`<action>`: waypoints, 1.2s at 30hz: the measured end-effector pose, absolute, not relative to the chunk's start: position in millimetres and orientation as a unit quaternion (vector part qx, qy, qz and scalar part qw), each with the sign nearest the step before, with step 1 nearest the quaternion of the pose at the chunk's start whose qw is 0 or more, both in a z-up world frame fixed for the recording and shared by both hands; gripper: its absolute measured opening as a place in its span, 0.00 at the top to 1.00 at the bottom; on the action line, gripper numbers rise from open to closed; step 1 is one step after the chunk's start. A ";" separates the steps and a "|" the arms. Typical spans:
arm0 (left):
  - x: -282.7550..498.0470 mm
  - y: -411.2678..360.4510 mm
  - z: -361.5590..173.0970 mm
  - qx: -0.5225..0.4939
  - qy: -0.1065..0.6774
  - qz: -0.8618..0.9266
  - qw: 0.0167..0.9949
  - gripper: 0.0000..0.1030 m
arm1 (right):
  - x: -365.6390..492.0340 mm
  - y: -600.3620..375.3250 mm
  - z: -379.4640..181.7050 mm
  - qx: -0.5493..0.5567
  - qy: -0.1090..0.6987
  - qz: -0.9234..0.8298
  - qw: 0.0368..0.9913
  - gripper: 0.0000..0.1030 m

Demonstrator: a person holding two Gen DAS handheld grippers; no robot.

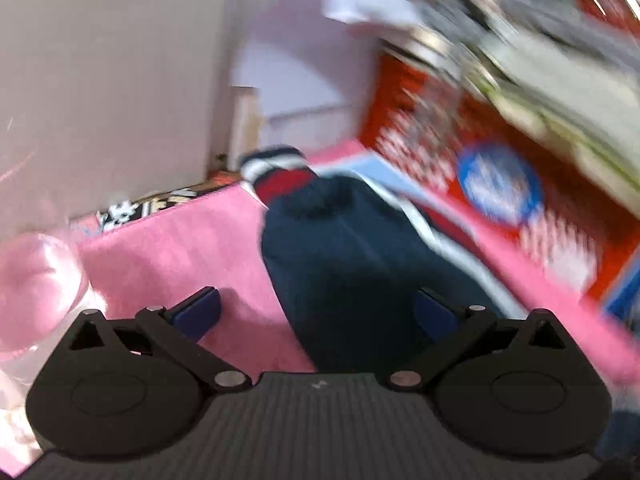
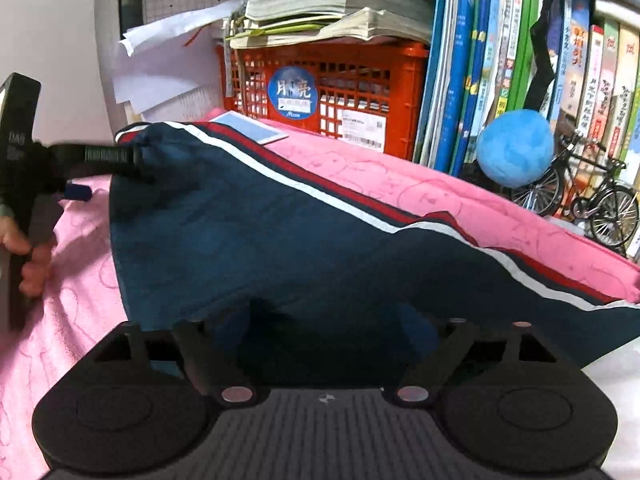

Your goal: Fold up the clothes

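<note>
In the right wrist view, a person's hand [image 2: 30,252] at the far left edge grips the black handle of the left gripper [image 2: 80,192], whose blue-tipped finger [image 2: 78,193] lies just above the pink blanket [image 2: 80,300] beside the left end of the navy garment [image 2: 240,232]. From here I cannot tell how wide that gripper stands. The left wrist view settles it: its two blue pads [image 1: 198,312] are spread wide apart, one over bare pink blanket [image 1: 168,248], the other over the dark cloth, nothing pinched between them.

The navy garment [image 1: 340,248], edged with white and red stripes, lies spread across the pink blanket from the left gripper's side to the right edge of the right wrist view, its striped hem running diagonally down to the right. Behind its left part a light blue card [image 2: 250,126] lies flat on the blanket, and behind that stands an orange crate [image 2: 328,80] with a round blue sticker, a stack of books [image 2: 340,4] on top.

At bottom centre the right gripper [image 2: 324,328] hangs over the garment's near edge, fingers set wide, the dark cloth under and between them; whether the pads touch it cannot be told.

Further right stand upright books [image 2: 480,60], a blue plush ball [image 2: 516,148] and a small model bicycle [image 2: 592,200] beyond the blanket's far edge
</note>
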State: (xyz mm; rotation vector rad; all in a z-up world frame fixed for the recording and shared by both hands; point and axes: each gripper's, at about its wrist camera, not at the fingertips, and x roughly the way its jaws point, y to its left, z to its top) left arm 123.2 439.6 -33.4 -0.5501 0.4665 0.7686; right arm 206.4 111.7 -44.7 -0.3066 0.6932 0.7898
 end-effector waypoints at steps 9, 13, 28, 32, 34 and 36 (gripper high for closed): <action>153.9 468.9 -36.6 -0.256 0.213 0.369 0.868 0.52 | 207.9 112.6 -44.1 -0.144 0.331 0.380 0.852 0.12; 148.2 467.6 -32.8 -0.270 0.192 0.333 0.883 0.87 | 212.4 106.1 -43.6 -0.109 0.319 0.393 0.856 0.10; 105.7 226.0 22.6 -0.020 0.219 -0.001 0.975 0.76 | 252.2 -27.5 4.1 0.256 0.298 0.378 0.839 0.02; 102.6 171.9 -9.8 0.015 0.301 -0.057 0.952 0.30 | 245.4 -42.3 16.7 0.197 0.350 0.356 0.844 0.00; 89.9 160.4 -19.0 0.028 0.298 -0.062 0.952 0.26 | 240.5 -44.8 16.3 0.147 0.369 0.321 0.860 0.00; 79.2 157.0 -24.1 0.043 0.286 -0.055 0.956 0.19 | 234.7 -45.9 9.3 0.119 0.385 0.309 0.862 0.00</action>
